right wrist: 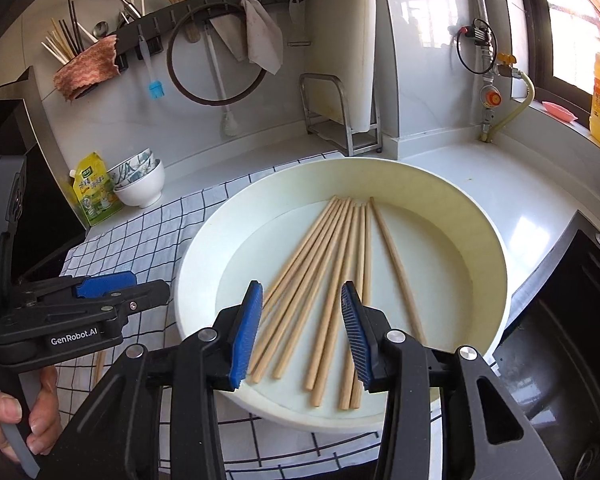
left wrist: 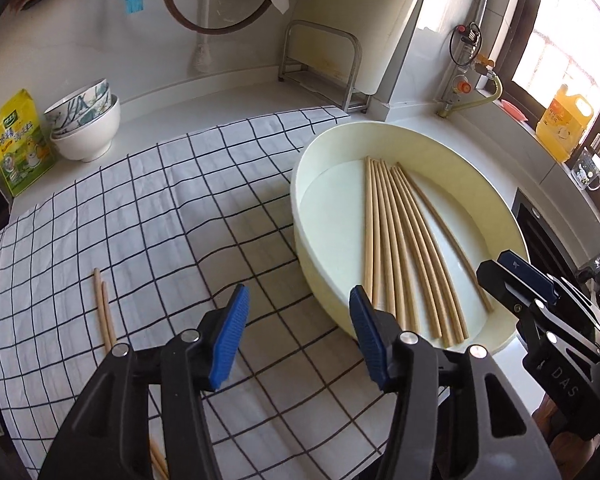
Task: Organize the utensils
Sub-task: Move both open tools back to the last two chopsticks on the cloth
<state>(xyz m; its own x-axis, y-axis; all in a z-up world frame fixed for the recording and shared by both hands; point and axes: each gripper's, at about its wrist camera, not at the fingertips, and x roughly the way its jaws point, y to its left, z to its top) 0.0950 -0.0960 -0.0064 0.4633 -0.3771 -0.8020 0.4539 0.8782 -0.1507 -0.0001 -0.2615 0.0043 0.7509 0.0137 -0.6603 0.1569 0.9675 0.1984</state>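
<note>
On checked cloth: chopsticks; basin | both hand-held grippers parted, empty

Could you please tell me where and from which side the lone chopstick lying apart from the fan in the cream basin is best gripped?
Grip the lone chopstick near mid-length, coming from above with the right tool, its pads closing across the shaft. It lies flat on the basin floor with bare floor on both sides there, whereas its far tip nearly meets the other chopsticks.
</note>
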